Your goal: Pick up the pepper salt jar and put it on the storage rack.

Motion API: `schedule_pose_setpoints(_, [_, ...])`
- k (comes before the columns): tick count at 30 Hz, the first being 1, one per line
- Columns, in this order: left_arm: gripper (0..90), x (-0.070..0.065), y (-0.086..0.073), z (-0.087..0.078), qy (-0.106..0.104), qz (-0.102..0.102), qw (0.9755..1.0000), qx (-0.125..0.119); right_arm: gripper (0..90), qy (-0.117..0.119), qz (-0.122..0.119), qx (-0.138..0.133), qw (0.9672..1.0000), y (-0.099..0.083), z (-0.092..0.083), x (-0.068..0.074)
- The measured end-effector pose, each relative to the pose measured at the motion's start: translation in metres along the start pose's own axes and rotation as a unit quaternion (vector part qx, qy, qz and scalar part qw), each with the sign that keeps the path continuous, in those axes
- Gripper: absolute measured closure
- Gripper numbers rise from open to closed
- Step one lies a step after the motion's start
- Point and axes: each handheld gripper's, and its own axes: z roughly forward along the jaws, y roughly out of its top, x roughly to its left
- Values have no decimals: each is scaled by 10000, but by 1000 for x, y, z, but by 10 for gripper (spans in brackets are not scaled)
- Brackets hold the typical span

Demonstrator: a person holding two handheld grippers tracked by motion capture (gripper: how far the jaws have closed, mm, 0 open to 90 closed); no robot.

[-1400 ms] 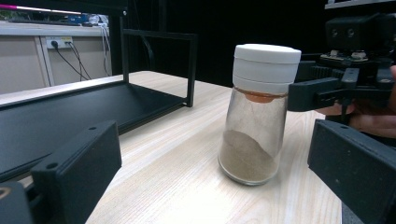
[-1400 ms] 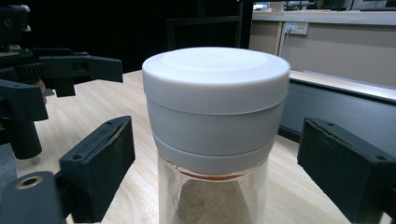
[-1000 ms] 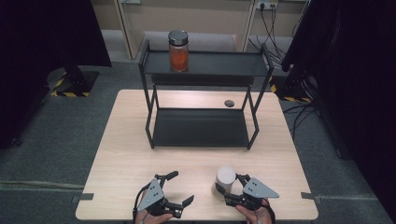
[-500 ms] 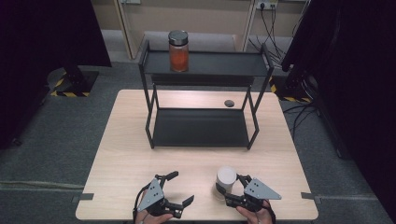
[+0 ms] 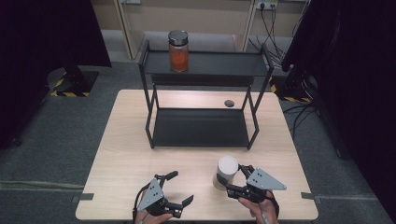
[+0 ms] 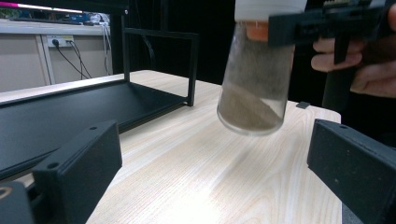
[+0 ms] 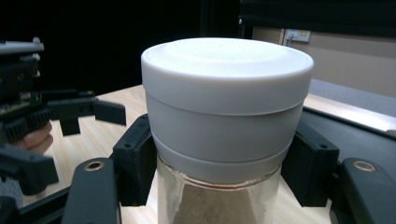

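We are lifting the jar (image 5: 226, 171) off the table (image 5: 126, 154) since a second ago — our right gripper (image 5: 235, 179) is clamping its neck. White-lidded, clear, half-full of brownish powder, it is hanging tilted; left gripper (image 5: 181, 188) is gaping, idle.

Grey carpet floor (image 5: 56, 135), black curtains (image 5: 42, 32), beige wall w/ sockets (image 5: 264, 5).

Jar (image 5: 226, 171) higher — off table (image 5: 140, 154) (tilted)
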Motion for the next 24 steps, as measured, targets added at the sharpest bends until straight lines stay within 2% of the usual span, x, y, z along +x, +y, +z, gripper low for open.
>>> schedule_pose_setpoints(16, [25,-1,-1,0,38,12,10000,-10,355,217,39,-26,9998,36,12,-10])
schedule_pose_setpoints(24, [25,-1,-1,0,44,14,10000,-7,355,293,-64,-103,9995,55,21,-13])
